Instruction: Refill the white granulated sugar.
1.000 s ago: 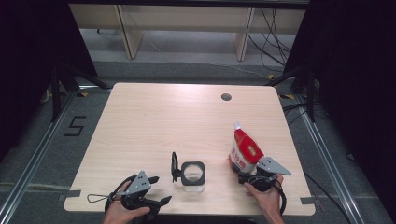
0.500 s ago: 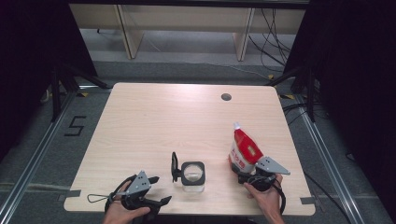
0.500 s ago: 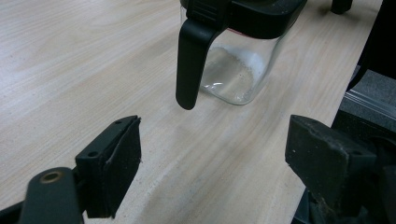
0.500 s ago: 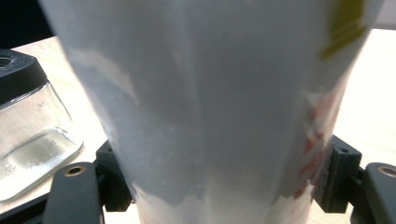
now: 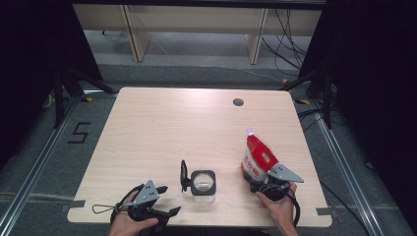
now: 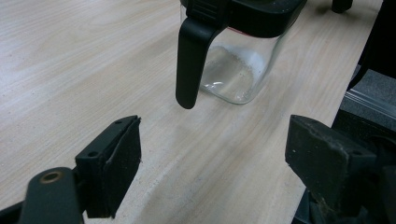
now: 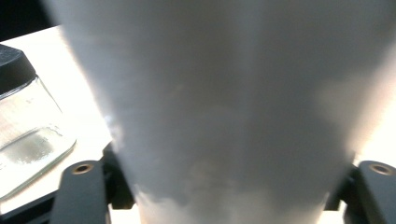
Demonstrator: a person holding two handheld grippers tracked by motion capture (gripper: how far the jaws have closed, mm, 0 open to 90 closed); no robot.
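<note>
Right tongs [image 5: 252,183] just closing around red pouch [image 5: 257,158].

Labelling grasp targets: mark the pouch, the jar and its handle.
pouch [image 5: 256,156]: high view, on its red front.
jar [image 6: 238,70]: left gripper view, on the clear glass wall.
handle [image 6: 189,60]: left gripper view, on the black grip's middle.

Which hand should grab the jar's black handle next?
Left. Its gripper is open, facing the glass jar's handle. The right gripper has the red pouch between its fingers.
</note>
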